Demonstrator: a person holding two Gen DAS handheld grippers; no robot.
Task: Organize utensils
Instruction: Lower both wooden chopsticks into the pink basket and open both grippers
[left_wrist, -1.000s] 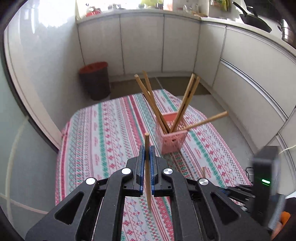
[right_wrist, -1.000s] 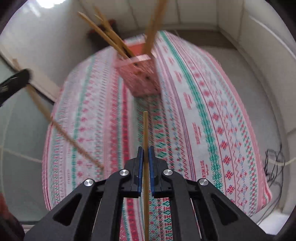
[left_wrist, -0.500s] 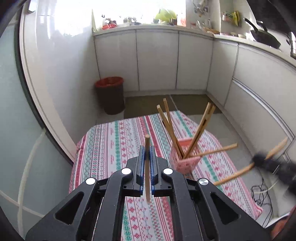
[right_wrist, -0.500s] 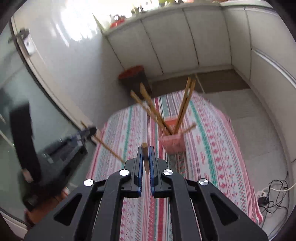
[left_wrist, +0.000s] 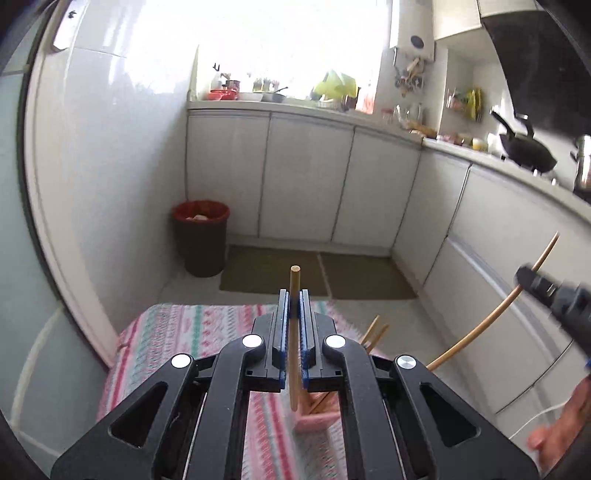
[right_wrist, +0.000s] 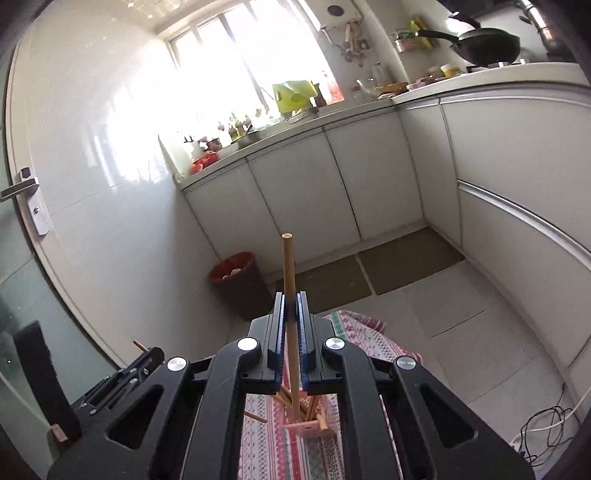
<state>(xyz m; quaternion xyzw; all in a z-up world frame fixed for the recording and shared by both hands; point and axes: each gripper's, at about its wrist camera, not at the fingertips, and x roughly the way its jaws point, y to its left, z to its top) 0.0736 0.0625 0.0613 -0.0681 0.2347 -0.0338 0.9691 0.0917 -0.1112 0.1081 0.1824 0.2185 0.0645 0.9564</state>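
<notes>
Wooden chopstick (left_wrist: 293, 332) stands upright in my left tongs (left_wrist: 294, 306), clamped tight, tip up; my right tongs (right_wrist: 290, 310) grip a second chopstick (right_wrist: 290, 295) the same way, long axis near vertical. Below both tongs, the pink holder (right_wrist: 306, 428) sits on the bench (left_wrist: 177, 332) with more sticks splayed out

Chopsticks (right_wrist: 314, 404) in holder (right_wrist: 308, 428) on table (right_wrist: 365, 341)
</notes>
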